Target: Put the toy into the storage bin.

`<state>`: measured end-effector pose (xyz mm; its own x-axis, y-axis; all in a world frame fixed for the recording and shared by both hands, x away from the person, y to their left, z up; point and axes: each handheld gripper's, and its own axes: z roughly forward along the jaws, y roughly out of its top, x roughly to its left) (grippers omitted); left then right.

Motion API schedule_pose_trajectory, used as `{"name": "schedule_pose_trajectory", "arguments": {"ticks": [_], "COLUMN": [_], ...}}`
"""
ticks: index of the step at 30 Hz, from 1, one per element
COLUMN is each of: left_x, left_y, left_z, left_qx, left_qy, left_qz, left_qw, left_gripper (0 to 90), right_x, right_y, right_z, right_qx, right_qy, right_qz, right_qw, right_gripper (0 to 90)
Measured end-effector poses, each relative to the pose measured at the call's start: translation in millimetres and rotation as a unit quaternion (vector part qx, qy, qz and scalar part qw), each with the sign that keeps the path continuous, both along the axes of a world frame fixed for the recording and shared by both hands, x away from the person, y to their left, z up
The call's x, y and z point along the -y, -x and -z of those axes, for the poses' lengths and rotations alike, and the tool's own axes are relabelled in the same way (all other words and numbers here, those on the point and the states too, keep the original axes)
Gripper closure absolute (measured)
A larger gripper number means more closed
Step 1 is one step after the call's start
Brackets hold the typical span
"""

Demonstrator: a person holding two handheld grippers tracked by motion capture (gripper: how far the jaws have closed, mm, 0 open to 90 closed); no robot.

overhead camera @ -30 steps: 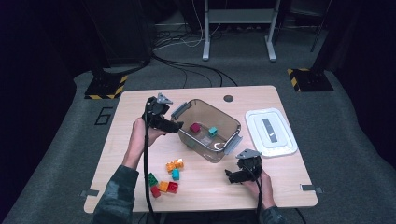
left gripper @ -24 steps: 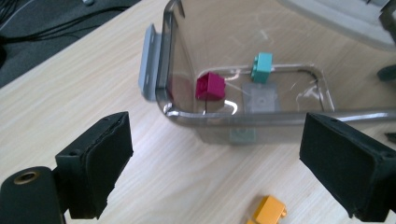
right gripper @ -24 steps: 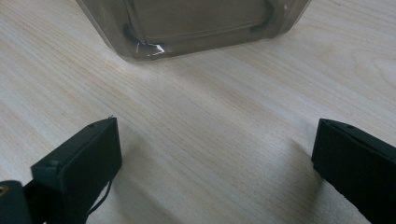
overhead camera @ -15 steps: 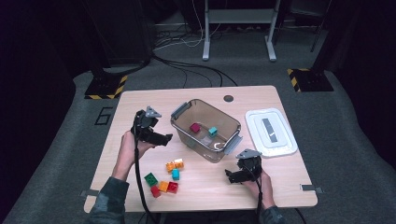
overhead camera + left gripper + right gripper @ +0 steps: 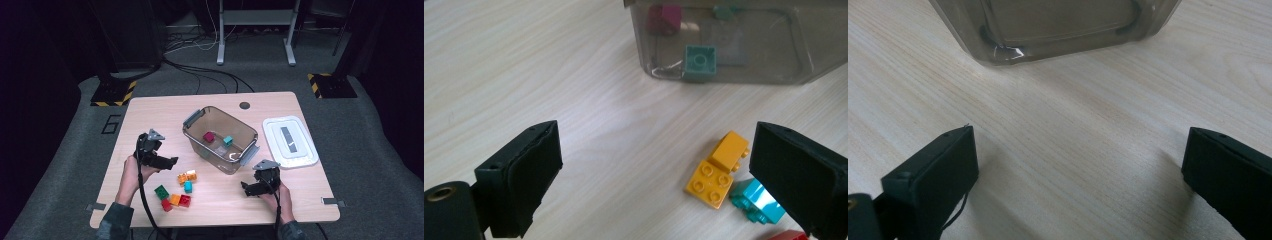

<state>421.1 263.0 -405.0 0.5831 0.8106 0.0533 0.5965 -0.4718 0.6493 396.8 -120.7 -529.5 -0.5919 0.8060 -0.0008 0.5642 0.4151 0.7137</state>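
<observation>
Left gripper (image 5: 172, 161) fingers spread, empty, apparently above orange bricks (image 5: 719, 170); right gripper (image 5: 246, 185) fingers spread.

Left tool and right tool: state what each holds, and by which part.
Nothing is held. The left tool and the right tool both stand open over bare table.

Black hand-held tongs, dark mottled sleeves

The left tongs (image 5: 169, 161) and right tongs (image 5: 245, 187) are black, each topped by a grey three-cornered plate, with a black cable trailing back past the wrist. Up close, the jaws are chunky black blocks with flat matte pads and small screw holes along their edges. Both forearms wear dark, greenish mottled sleeves.
</observation>
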Motion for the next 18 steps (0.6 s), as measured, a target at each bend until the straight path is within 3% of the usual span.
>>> {"name": "schedule_pose_trajectory", "arguments": {"ticks": [18], "left_x": [-22.4], "left_y": [21.9], "left_z": [41.6], "left_qx": [-0.043], "left_qy": [0.014], "left_qz": [-0.023], "left_qw": [0.9987], "left_gripper": [5.5], "right_x": [0.0], "right_y": [-0.2], "right_z": [0.0], "right_qx": [0.0], "right_qy": [0.0], "right_qz": [0.0], "right_qw": [1.0], "right_gripper": [0.9]}}
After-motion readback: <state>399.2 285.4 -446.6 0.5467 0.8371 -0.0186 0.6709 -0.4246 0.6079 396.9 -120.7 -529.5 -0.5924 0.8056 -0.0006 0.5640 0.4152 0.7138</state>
